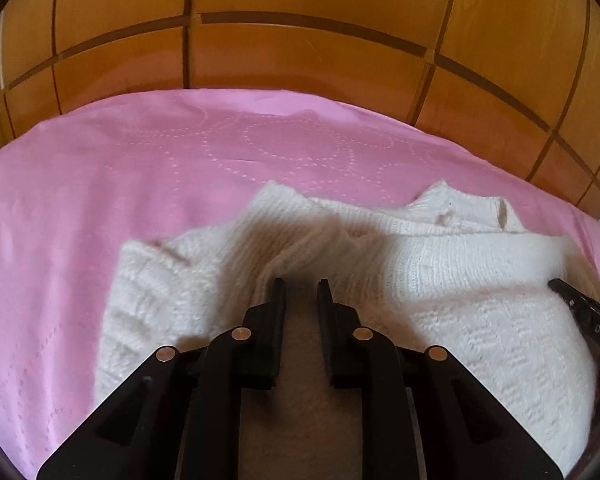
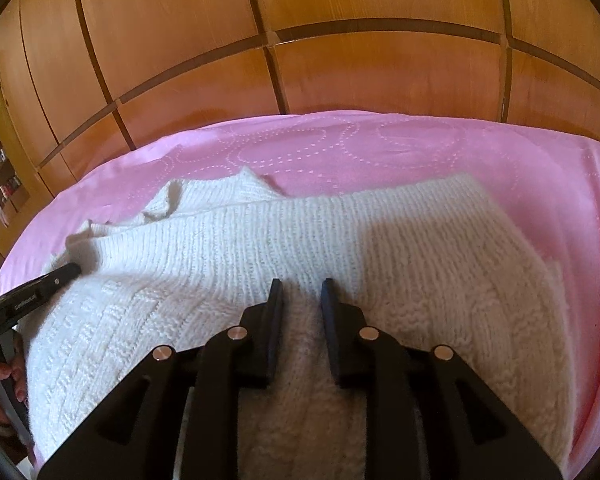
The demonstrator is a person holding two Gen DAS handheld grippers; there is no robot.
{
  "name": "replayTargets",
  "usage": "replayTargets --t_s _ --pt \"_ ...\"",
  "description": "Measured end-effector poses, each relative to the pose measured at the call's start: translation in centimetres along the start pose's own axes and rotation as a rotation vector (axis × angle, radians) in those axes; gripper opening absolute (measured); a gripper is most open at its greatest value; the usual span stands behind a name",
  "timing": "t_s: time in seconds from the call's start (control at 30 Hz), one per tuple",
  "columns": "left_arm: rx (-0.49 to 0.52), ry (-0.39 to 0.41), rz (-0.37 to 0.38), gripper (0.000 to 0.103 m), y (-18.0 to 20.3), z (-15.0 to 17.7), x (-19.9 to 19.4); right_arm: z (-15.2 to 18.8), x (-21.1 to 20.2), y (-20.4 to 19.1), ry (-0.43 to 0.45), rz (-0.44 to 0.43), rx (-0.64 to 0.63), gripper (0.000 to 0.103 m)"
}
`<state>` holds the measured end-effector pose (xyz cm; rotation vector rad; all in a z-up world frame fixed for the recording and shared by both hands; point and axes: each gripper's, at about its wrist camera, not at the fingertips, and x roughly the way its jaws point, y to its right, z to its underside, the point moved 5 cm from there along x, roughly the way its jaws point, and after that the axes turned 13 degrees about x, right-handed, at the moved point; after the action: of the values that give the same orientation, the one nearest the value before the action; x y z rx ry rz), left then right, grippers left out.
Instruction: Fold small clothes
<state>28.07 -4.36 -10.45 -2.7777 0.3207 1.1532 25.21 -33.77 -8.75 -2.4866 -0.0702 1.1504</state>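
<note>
Both claws sit low over the cream-white chunky knitted sweater point(image 1: 440, 264), which lies on the pink bedspread with dotted ring stitching point(image 1: 100, 200), nearer the bed's front edge than the far edge by the brown wooden panelled wardrobe point(image 1: 300, 52).

Left claw point(image 1: 300, 292): narrow gap, pads not pressing anything; knit lies under and ahead of the tips, nothing pinched. It sits at a rumpled ridge on the sweater's left part, where a sleeve or side looks bunched up.

Right claw point(image 2: 302, 290): same state, jaws slightly apart, no fabric clamped. It points down onto the ribbed body panel, near the folded right side. From the right wrist view I also see the other claw's tip touching the knit at the left, with a hand point(image 2: 4, 376) on its handle.

My read: one fold is laid, since the right side shows a doubled edge, and both claws have let go so the fabric settles flat. The collar end points to the bed's far edge. Left side looks untidy, likely the next spot to grab.

Risk: loose knit snags on fingertips.
</note>
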Motion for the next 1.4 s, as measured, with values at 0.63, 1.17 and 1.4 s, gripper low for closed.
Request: replayTargets --t_s 0.63,1.17,1.4 --pt "-0.366 0.045 -0.111 0.098 -7.2 6.5 -4.6 -0.1 -0.5 -0.1 0.017 -0.005 0.007 0.04" --pt "-0.388 0.091 -0.05 0.099 -7.5 7.4 -4.8 4.5 -8.6 1.0 0.123 0.158 0.004 0.101" --pt "-0.399 0.109 -0.036 0.099 -7.6 7.5 -4.9 8.1 -11.3 -0.2 0.114 0.19 -0.044 0.101"
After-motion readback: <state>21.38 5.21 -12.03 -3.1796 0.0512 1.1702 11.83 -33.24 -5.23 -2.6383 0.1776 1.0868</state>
